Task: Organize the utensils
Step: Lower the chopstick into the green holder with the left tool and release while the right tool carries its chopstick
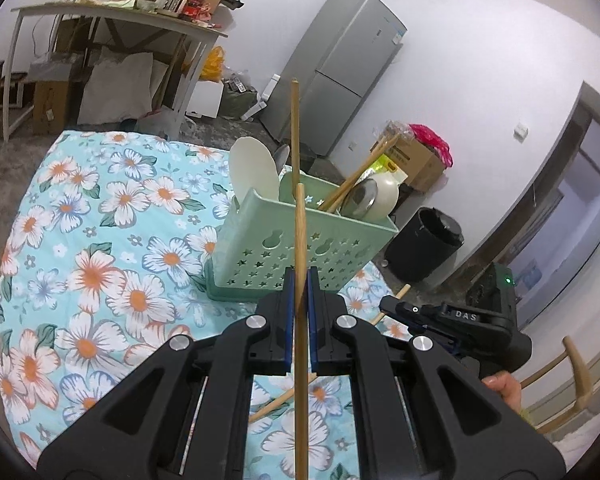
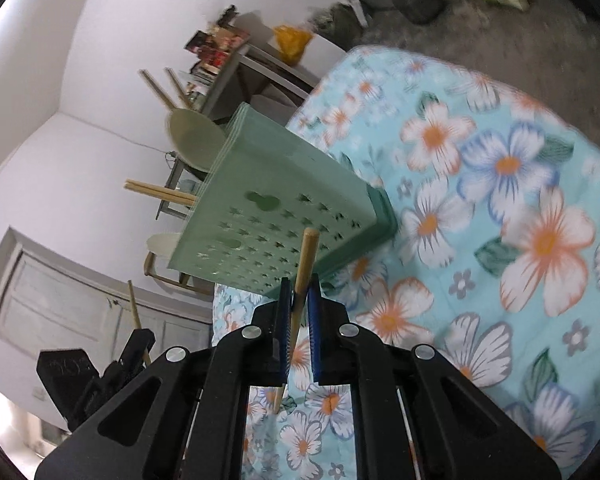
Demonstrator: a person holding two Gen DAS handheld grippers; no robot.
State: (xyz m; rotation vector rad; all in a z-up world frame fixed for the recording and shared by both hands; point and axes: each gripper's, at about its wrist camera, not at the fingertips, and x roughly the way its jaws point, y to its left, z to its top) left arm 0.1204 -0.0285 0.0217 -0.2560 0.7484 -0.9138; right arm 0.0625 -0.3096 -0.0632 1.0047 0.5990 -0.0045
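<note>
With each gripper's fingers closed on a wooden chopstick, the left gripper and right gripper hovered beside the green holder on the flowered table; dropping them in seemed next.

A home: fridge, floral bedspread (cluttered table).

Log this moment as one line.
left hand-held gripper: shut on chopstick | right hand-held gripper: shut on chopstick | green basket: on floral cloth

Soft even indoor light, fisheye-warped edges, right view motion-blurred
</note>
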